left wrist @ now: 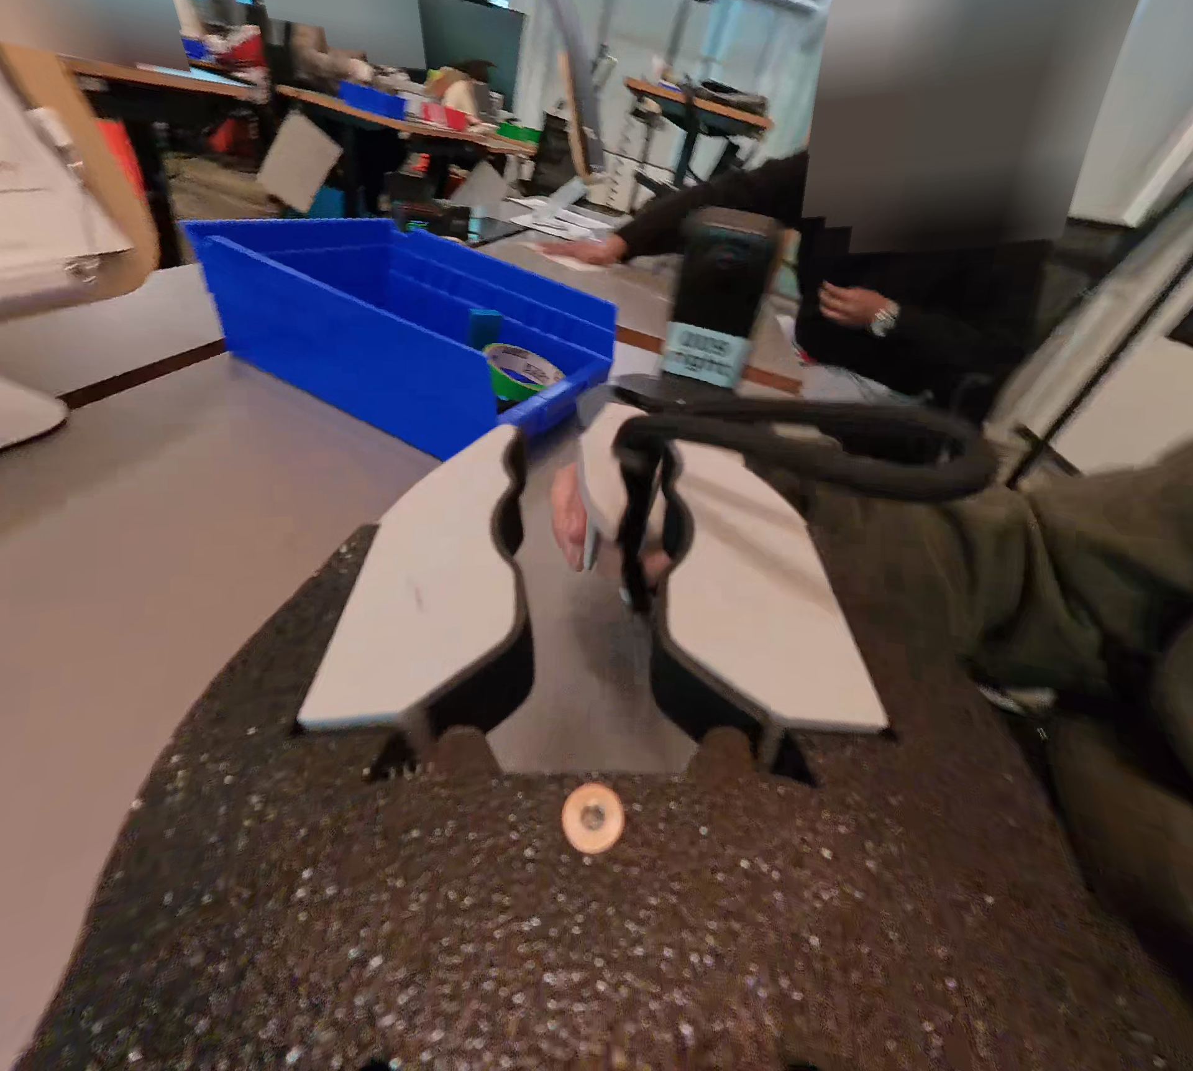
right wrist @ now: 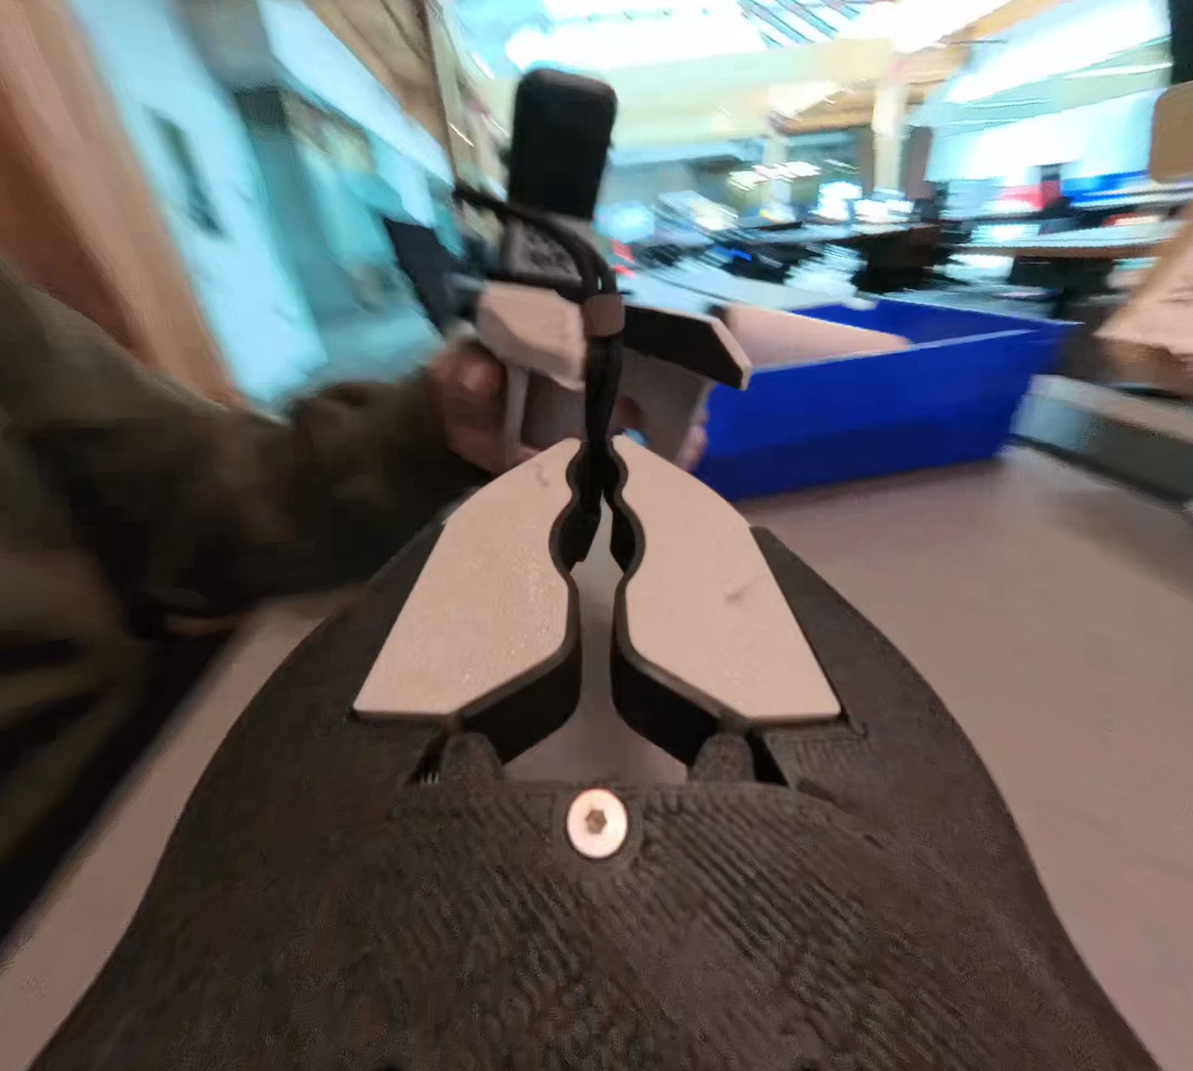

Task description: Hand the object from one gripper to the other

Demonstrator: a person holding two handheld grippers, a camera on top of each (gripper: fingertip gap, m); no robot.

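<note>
A black cord loop (right wrist: 591, 497) is pinched between the fingers of my right gripper (right wrist: 597, 449), which is shut on it. The cord rises past a grey bead (right wrist: 603, 317) in front of the left gripper's body (right wrist: 549, 342), held by a hand. In the left wrist view the cord (left wrist: 839, 420) arcs to the right and hangs down at the gap of my left gripper (left wrist: 591, 452), close to its right finger. The left gripper is open and grips nothing. The right gripper's camera (left wrist: 716, 291) faces it from just beyond.
A blue plastic bin (left wrist: 400, 329) stands on the grey table (left wrist: 193, 491) ahead and to the left, with a green tape roll (left wrist: 523, 371) inside; it also shows in the right wrist view (right wrist: 871, 394). A person in dark clothes (left wrist: 904, 317) sits behind the table. An olive sleeve (left wrist: 1033, 588) is at right.
</note>
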